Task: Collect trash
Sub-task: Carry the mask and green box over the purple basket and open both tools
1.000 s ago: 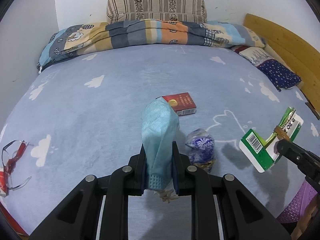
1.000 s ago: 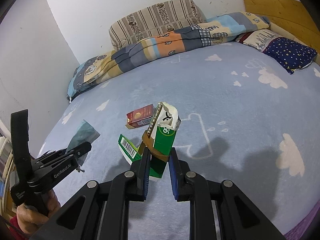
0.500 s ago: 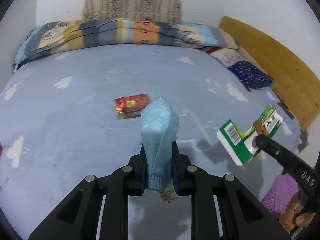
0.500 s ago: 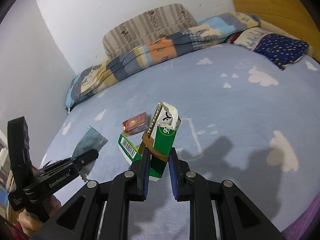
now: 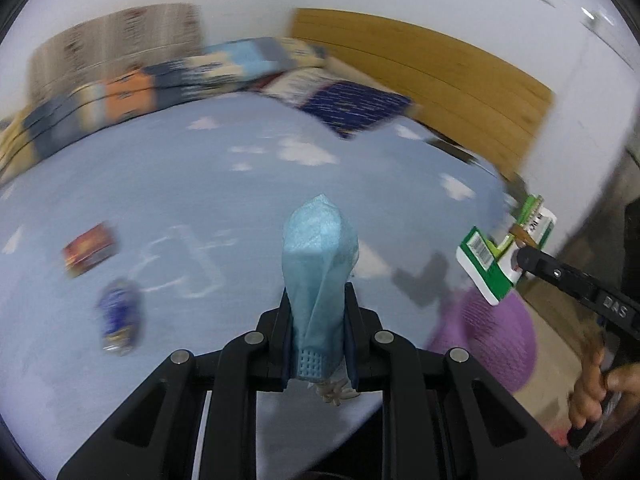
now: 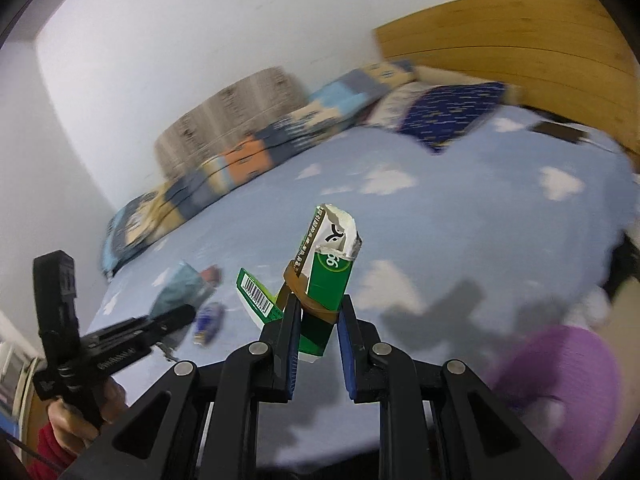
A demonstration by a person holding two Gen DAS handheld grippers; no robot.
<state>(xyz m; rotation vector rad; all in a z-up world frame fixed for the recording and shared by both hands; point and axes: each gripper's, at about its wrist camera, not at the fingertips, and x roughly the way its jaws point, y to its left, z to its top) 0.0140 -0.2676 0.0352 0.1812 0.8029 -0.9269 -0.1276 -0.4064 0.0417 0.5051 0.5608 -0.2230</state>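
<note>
Pale-blue face mask (image 5: 318, 256) in my left gripper (image 5: 318, 320), green carton (image 6: 326, 280) in my right gripper (image 6: 318, 320), both above the bed (image 5: 240, 208).

On the left I see the fingers pinched tight on the mask, which stands up between them. On the right they clamp the torn, brown-taped green carton with its flap hanging open. Left on the cloud-print sheet lie a red cigarette pack (image 5: 90, 248) and, near it, a blue-and-white wrapper (image 5: 120, 316). I see a purple bin (image 6: 556, 384) blurred beside the bed's near edge, low under the right gripper.
</note>
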